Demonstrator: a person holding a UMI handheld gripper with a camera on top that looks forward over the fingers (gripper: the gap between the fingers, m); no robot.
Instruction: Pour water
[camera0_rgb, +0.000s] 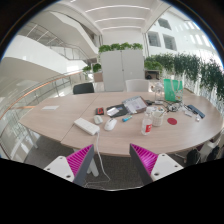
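Magenta-padded fingers of the claw (113, 160) are standing wide apart and holding nothing, hovering over the near edge of the large oval pale wooden worktop (60, 115). Beyond them and well apart to the right, a tall green translucent plastic jug (173, 90) is standing upright, with a small red-and-white cup (147, 127) nearer.
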